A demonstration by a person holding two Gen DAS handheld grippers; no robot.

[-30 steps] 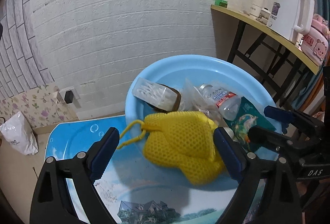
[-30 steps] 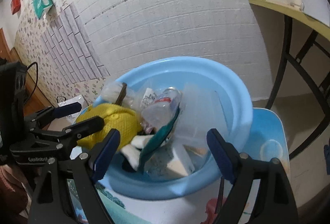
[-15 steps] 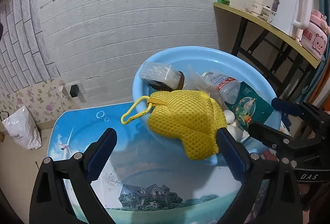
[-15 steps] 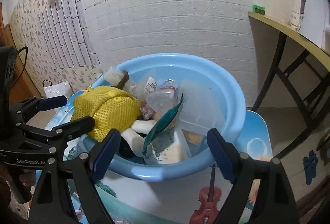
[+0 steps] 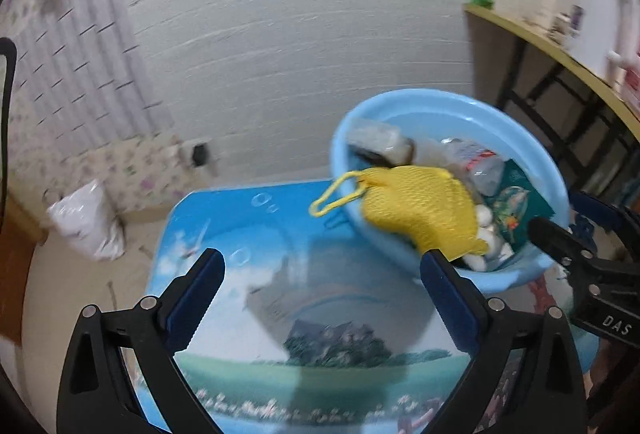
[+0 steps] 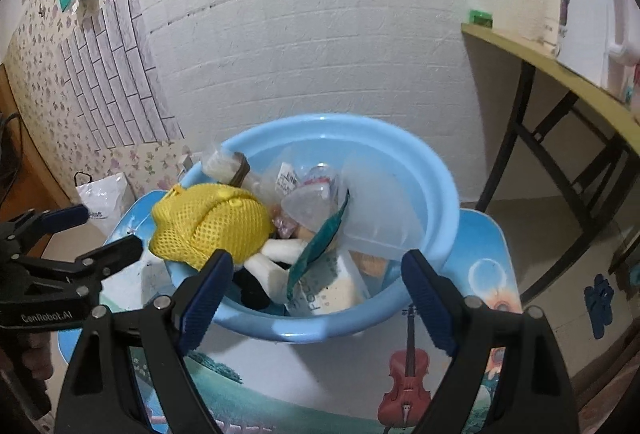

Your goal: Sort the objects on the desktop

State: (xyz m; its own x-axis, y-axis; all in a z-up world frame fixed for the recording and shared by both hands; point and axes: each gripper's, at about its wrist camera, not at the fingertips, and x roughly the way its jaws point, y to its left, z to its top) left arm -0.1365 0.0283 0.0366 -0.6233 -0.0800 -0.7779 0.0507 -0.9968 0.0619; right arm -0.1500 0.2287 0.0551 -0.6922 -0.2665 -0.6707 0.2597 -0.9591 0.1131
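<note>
The left gripper [image 5: 320, 270] read "GenRobot.AI" and the right gripper [image 6: 316, 278] "DAS" — both empty, jaws opening wide. The yellow mesh bag [image 6: 208, 224] lay over the blue basin's [image 6: 436, 194] rim.

A basin [image 6: 436, 190] is sitting on the counter [image 6: 352, 374], against the wall [image 6: 320, 34]. In it, a mesh bag [image 6: 212, 222] is lying at the left, draping over the rim, with a bottle [image 6: 312, 194] and packets to its right.

Basin [image 6: 436, 194]: glossy smooth blue plastic. Yellow pouch [image 6: 212, 222]: coarse mesh cloth. Tabletop [image 5: 240, 234]: glossy printed surface. Wall [image 6: 340, 34]: rough white brick texture.
</note>
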